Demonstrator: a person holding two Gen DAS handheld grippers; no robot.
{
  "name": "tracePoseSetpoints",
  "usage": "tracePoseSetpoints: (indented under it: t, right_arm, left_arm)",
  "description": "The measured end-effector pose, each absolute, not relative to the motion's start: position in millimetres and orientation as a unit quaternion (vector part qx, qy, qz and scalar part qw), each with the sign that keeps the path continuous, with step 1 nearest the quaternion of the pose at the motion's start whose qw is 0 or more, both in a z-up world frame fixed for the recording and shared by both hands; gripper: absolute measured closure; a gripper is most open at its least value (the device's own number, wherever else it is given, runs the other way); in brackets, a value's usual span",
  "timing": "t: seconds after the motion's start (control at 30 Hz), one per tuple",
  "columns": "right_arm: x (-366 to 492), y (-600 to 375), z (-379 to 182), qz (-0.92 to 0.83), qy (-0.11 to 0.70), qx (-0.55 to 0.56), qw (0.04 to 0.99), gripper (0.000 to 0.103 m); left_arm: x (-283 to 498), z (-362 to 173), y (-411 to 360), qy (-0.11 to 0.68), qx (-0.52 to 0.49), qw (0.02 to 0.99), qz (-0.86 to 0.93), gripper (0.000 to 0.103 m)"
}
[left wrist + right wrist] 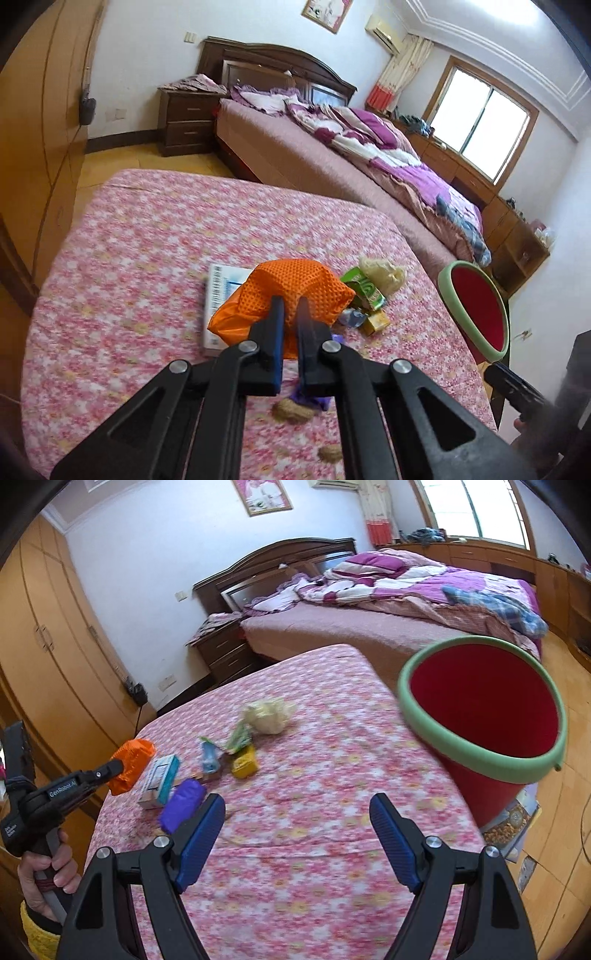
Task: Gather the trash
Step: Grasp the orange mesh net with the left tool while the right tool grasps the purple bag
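The left gripper (291, 310) pinches a fold of the orange mesh wrapper (291, 284), seemingly light, soft and crushable, while the right gripper (297, 812) hangs spread, empty.

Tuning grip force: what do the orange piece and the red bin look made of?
Orange piece: soft mesh fabric or thin plastic, matte; dimpled weave, creases where the left gripper pinches it. Red bin: likely rigid plastic, smooth red wall; green rim looks matte, material unclear.
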State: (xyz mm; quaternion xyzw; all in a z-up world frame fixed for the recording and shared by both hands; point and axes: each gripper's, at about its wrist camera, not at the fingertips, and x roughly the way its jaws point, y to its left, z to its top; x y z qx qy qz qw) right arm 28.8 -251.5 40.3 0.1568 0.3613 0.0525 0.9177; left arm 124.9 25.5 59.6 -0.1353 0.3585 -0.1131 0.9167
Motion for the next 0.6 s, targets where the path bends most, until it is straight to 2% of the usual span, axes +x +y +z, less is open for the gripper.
tracePoseSetpoints:
  t: [0.6]
  right_arm:
    - [77, -122, 19, 0.117, 0.422, 0.085, 0.895, 0.023]
  left_arm:
    - [125, 41, 121, 0.345, -0.176, 0.92, -0.067, 0.099]
